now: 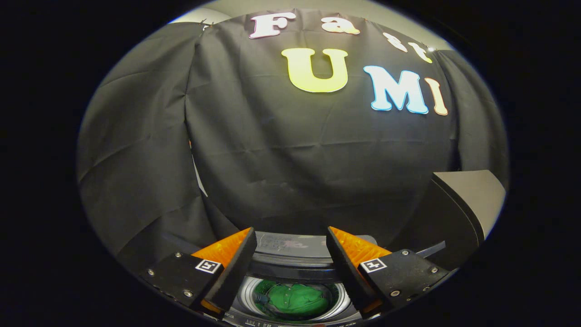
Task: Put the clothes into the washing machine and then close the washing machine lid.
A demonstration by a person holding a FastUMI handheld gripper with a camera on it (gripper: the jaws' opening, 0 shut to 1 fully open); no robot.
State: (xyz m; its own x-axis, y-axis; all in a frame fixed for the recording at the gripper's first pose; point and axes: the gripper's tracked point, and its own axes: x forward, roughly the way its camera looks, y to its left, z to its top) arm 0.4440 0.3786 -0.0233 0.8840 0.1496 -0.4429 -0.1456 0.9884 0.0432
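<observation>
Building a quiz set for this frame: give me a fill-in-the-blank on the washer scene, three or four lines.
1. The green garment lies inside the washing machine's ____.
2. The gripper has its fingers ____, holding nothing.
3. The washing machine lid stands ____, off to the right of the fingers.
4. Seen past the fingers, the drum sits ____ the gripper.

Missing words: drum; open; open (raised); below
</observation>
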